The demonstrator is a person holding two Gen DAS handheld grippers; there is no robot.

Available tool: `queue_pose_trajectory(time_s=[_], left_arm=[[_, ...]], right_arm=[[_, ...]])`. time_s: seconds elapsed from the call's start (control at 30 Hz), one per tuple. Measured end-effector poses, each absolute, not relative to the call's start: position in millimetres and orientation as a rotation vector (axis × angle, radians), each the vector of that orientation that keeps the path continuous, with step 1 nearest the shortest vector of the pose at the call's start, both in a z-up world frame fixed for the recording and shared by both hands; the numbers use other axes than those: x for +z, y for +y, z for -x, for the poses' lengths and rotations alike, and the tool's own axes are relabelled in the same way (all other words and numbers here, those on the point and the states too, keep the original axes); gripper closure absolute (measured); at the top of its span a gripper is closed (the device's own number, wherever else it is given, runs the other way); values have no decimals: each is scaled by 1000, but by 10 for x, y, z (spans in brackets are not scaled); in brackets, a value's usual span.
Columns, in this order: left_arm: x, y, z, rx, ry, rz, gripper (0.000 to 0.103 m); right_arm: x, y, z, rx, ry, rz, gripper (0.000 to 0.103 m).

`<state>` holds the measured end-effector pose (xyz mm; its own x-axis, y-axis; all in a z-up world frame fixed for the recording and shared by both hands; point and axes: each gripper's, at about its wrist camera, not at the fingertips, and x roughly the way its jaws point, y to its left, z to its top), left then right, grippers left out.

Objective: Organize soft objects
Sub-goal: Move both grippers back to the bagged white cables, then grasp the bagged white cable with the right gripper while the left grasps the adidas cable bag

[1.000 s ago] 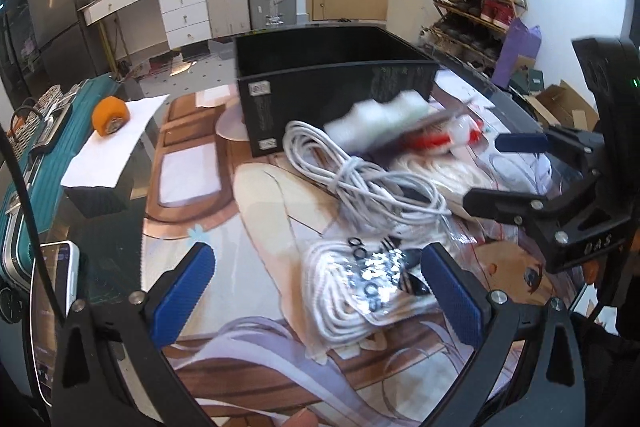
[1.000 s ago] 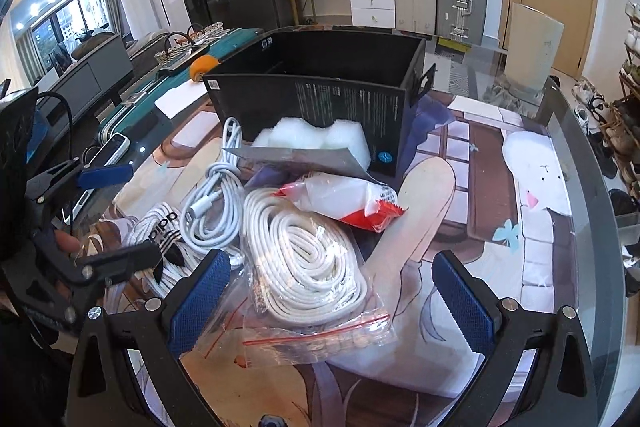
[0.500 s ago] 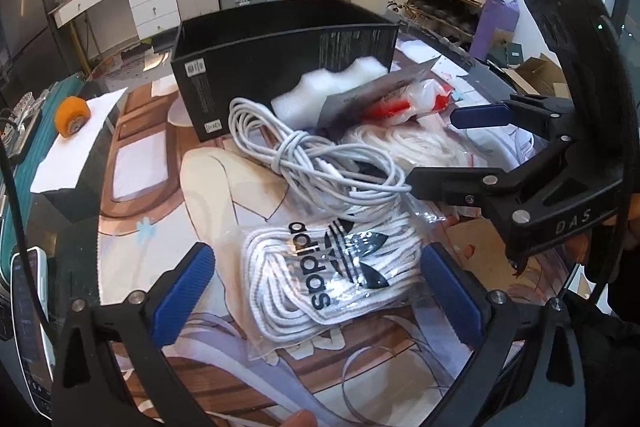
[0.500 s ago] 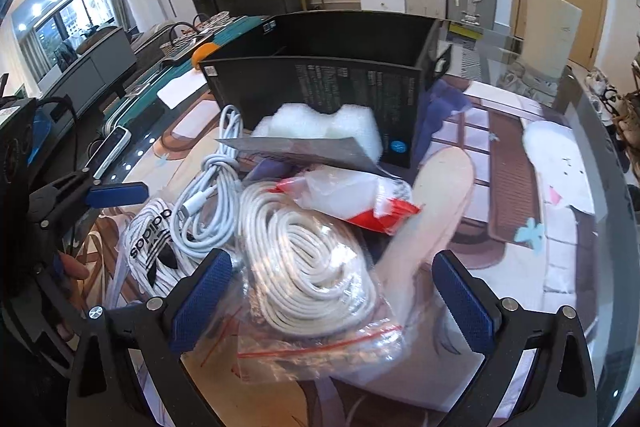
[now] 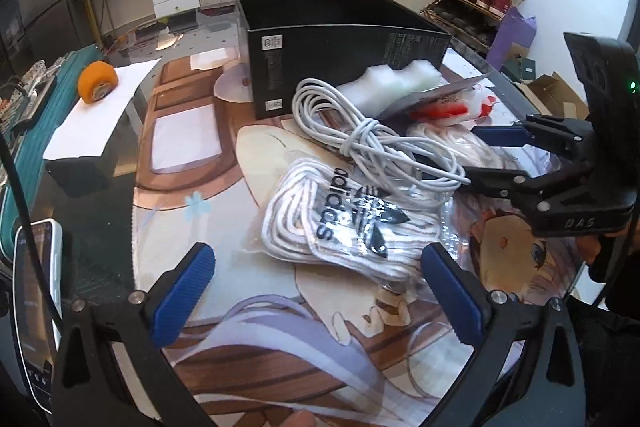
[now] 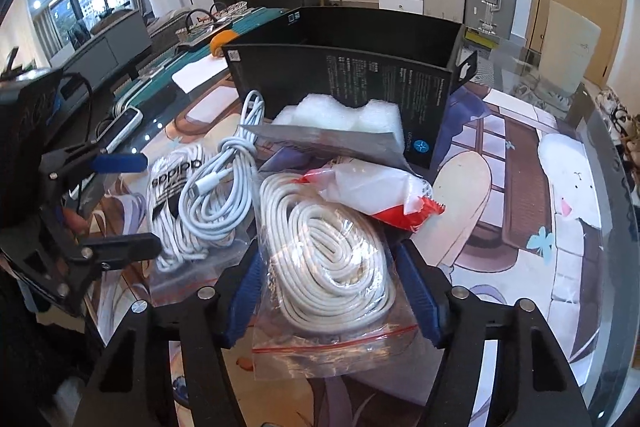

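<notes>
A pile of soft items lies on the printed mat before an open black box. My right gripper is closed around a clear zip bag of coiled white cable, its blue pads pressing the bag's sides. My left gripper is open and empty, just short of an Adidas-printed bag of white cord. A loose white charging cable, white foam and a red-and-white packet lie between them and the box.
A phone lies at the left table edge. An orange roll sits on white paper at the far left. The right gripper's body stands at the right of the pile. Furniture and a shoe rack stand behind.
My right gripper has closed in from wide open onto the bagged white cable. My left gripper has drawn back a little, and the Adidas bag now lies ahead of its fingers.
</notes>
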<state>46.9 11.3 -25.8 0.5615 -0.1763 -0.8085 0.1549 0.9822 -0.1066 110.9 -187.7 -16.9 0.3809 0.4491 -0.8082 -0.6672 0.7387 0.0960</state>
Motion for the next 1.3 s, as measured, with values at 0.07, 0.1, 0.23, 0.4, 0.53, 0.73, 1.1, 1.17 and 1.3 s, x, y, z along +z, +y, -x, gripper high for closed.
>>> queue_pose_trajectory(time_s=[0.07, 0.1, 0.23, 0.4, 0.53, 0.73, 1.1, 1.17, 1.3], left_arm=[[-239, 49, -455, -229, 947, 22, 0], [-240, 24, -461, -226, 943, 13, 0], [-279, -94, -559, -203, 949, -18, 0], [-293, -105, -608, -212, 951, -23, 0], [-288, -89, -597, -234, 954, -8, 0], [-309, -102, -602, -237, 961, -7, 0], [-335, 153, -432, -231, 994, -29, 0], [-332, 242, -386, -217, 997, -21, 0], [-324, 342, -348, -191, 995, 21, 0]], right_arm=[[-173, -1863, -1089, 718, 932, 284, 40], [-174, -1863, -1081, 716, 931, 290, 40], [-172, -1863, -1047, 719, 928, 302, 44], [-176, -1848, -996, 723, 920, 318, 48], [-180, -1795, -937, 746, 915, 328, 50], [-183, -1701, -812, 773, 899, 364, 51], [-175, -1857, -753, 749, 902, 359, 53], [-177, -1879, -744, 744, 902, 356, 53], [-178, -1886, -739, 737, 900, 352, 53]])
